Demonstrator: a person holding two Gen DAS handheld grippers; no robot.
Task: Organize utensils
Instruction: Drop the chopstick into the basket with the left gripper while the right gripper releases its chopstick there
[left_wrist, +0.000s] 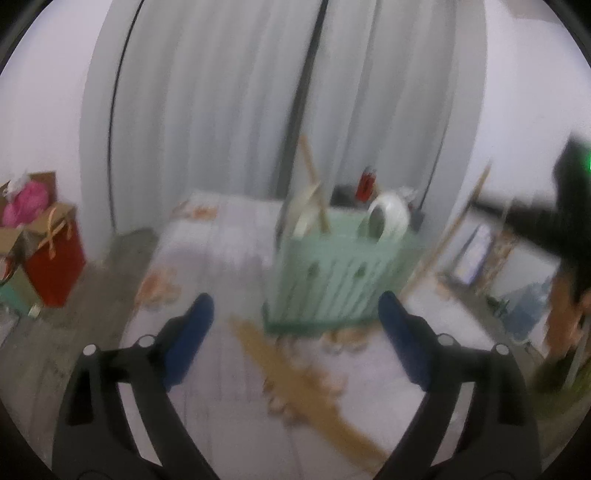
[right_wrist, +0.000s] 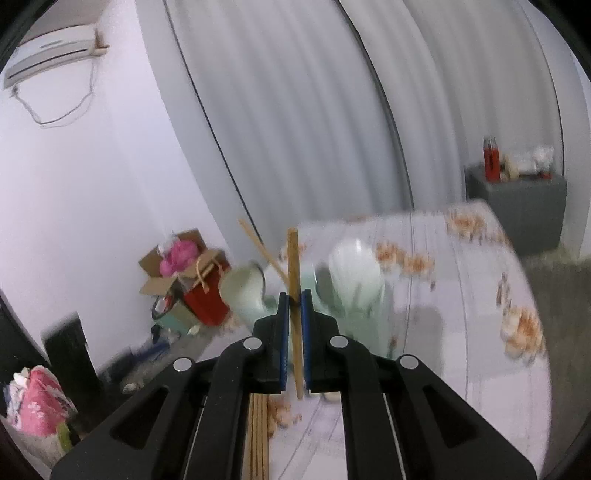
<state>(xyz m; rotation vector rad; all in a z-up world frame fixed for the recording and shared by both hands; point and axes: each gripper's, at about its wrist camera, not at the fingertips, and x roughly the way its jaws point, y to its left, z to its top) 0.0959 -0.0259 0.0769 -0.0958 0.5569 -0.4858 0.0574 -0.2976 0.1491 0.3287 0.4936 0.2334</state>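
1. My left gripper has its blue-padded jaws spread wide with nothing between them; it hangs over the table, which is covered by a pale cloth printed with orange flowers.

2. My right gripper is pressed together on a single wooden chopstick, a flat, straight, light-brown stick that stands nearly upright between the blue pads, its top rising above the fingertips and its lower end showing below them.

3. The utensil holder is a mint-green plastic basket with vertical slats and small cutouts. It stands toward the middle of the table, nearer the far edge than my left gripper.

4. In the left wrist view, wooden sticks lean tilted out of the holder's left side, and a white rounded ladle or spoon pokes out on its right; blur hides which compartment each sits in.

5. A bundle of chopsticks lies flat on the cloth near the front edge, slanting diagonally just in front of the holder's base.

6. A red gift bag with ribbon handles and an open cardboard box sit on the floor beyond the table's left edge.
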